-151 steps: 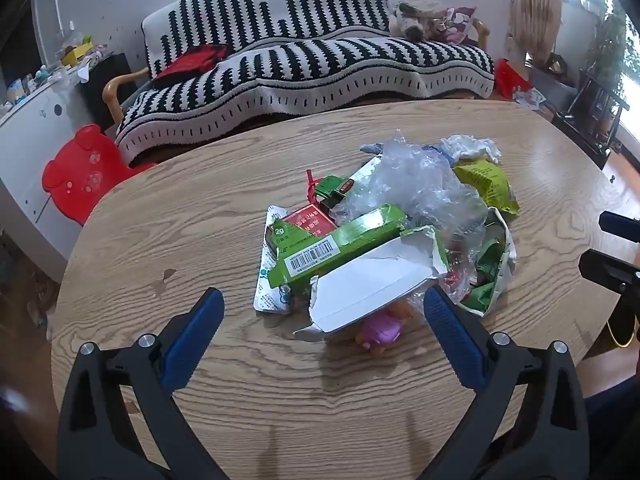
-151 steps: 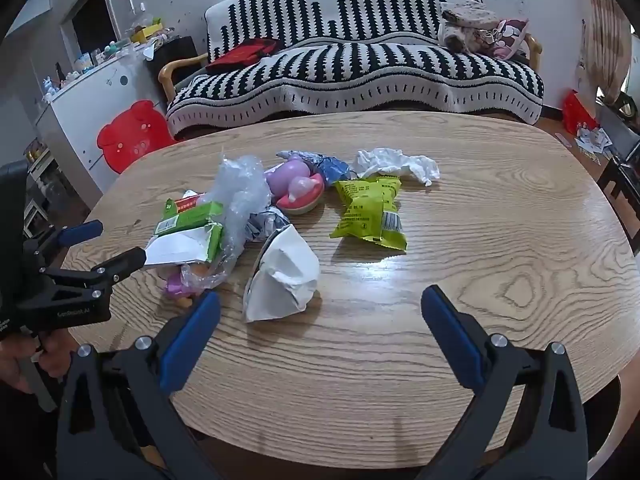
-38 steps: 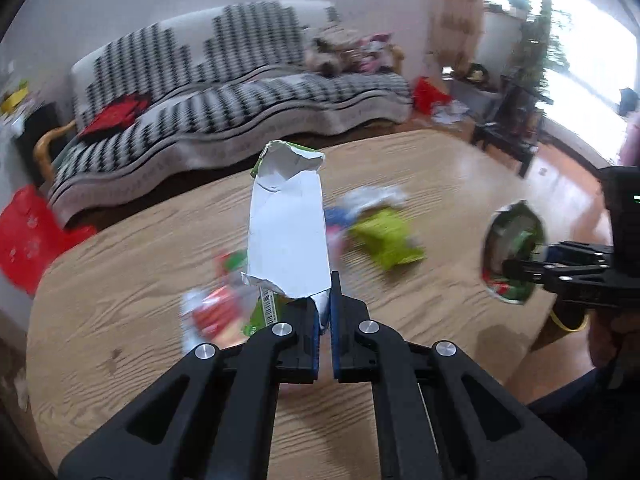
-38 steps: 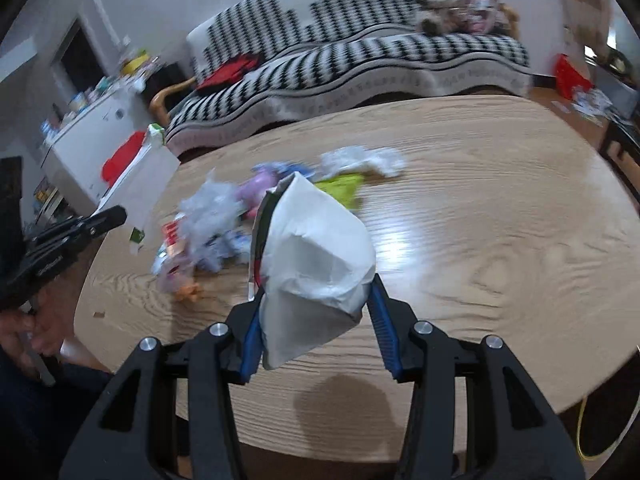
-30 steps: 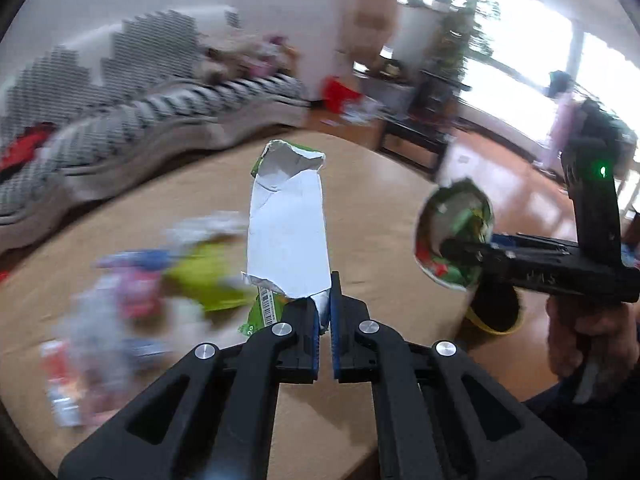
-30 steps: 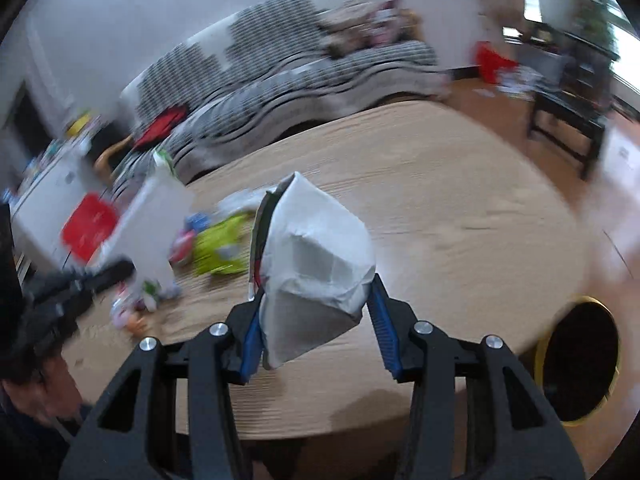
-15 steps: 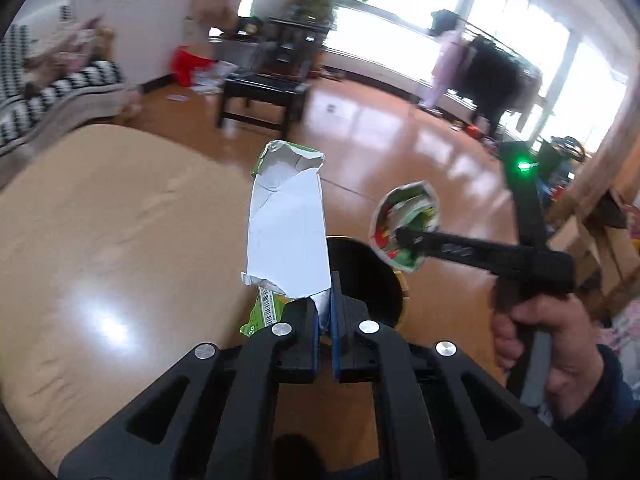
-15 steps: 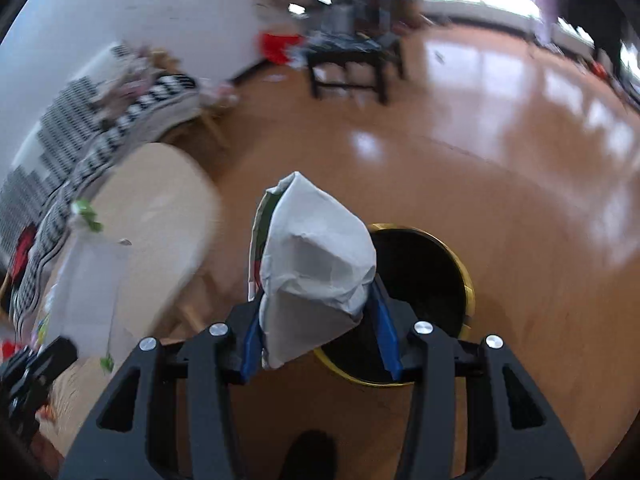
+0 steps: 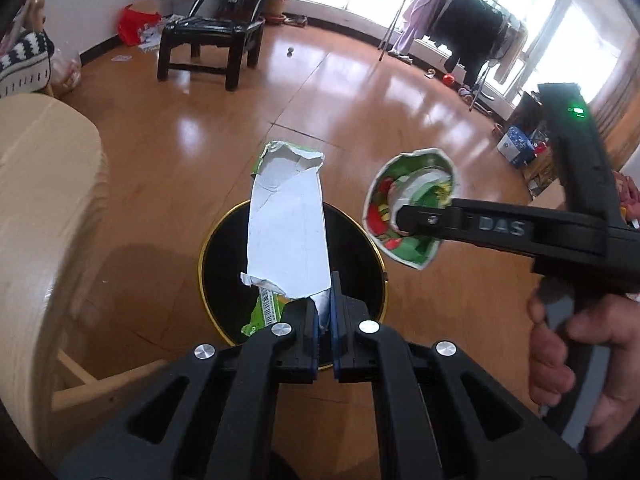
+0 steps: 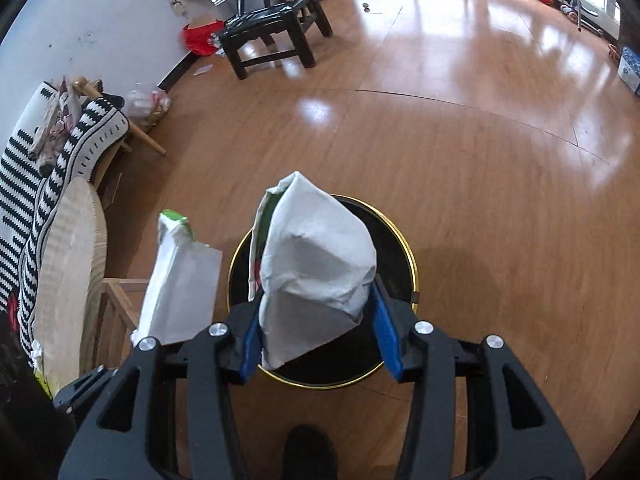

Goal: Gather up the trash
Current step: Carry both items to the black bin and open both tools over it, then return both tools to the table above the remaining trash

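Observation:
My left gripper is shut on a torn green carton, white side facing me, held above a black bin with a gold rim on the floor. My right gripper is shut on a crumpled white snack bag, also hanging over the bin. In the left wrist view the snack bag shows its open green and red inside at the right, gripped by the right gripper's fingers, with a hand on the handle. The carton appears at the left in the right wrist view.
The wooden table's edge stands to the left of the bin, its frame below. A black stool and a red bag sit further off on the wooden floor. A clothes rack stands by the windows.
Both grippers swung away from the table and sank toward the bin, which now lies right under the carton and the snack bag. Both grips are unchanged.

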The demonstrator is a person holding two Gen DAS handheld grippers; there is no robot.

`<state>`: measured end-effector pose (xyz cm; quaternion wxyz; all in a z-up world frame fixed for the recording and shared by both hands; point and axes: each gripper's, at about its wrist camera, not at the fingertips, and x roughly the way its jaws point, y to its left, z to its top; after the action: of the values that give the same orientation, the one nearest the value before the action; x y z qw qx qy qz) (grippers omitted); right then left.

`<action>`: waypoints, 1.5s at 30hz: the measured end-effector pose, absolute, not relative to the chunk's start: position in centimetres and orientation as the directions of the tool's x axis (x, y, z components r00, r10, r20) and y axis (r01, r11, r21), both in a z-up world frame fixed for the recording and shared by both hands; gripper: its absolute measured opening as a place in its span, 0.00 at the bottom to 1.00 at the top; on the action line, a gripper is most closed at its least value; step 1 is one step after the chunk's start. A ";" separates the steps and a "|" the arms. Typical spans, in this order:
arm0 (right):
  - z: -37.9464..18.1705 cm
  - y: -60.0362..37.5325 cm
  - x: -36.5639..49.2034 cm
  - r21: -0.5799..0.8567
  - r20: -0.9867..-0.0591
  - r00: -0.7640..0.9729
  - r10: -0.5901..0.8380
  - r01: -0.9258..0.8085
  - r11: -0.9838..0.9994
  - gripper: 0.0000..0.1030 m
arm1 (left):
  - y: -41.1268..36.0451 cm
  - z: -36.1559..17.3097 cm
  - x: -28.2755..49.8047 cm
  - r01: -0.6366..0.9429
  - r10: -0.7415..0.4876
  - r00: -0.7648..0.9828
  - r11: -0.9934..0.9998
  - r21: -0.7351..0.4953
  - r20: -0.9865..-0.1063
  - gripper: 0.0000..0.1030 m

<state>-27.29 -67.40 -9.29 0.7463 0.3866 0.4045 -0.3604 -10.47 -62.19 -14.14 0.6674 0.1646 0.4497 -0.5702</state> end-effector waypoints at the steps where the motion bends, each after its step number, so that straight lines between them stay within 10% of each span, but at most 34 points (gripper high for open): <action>1: -9.4 -67.5 -27.2 0.288 -0.882 0.414 -0.223 0.851 0.439 0.46 | -62.7 -14.6 -10.3 0.907 -0.607 -0.060 0.299 -0.298 -0.792 0.03; 6: -9.0 -67.4 -27.7 0.306 -0.875 0.428 -0.227 0.852 0.425 0.62 | -63.3 -15.1 -10.0 0.915 -0.576 -0.076 0.283 -0.286 -0.814 0.07; 10: -8.5 -67.3 -27.3 0.292 -0.868 0.423 -0.259 0.859 0.421 0.72 | -62.3 -14.2 -10.4 0.921 -0.588 -0.056 0.281 -0.269 -0.807 0.69; 16: -5.1 -65.7 -27.8 0.325 -0.820 0.473 -0.324 0.849 0.417 0.80 | -59.5 -9.4 -10.6 0.914 -0.659 -0.050 0.273 -0.300 -0.751 0.83; 24: 0.8 -57.3 -22.2 0.261 -0.740 0.564 -0.366 0.743 0.616 0.86 | -48.7 -1.6 -9.5 0.904 -0.700 0.186 0.397 -0.159 -0.690 0.93; 45: 4.8 -20.6 0.8 0.170 -0.757 0.643 0.117 0.021 0.985 0.87 | -5.4 2.0 3.4 0.372 -0.252 0.669 0.928 0.022 -0.699 0.93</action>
<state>0.84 -20.60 4.79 0.9027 0.0817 0.4215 0.0264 3.40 -5.39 2.02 0.9100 0.0816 0.3686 -0.1714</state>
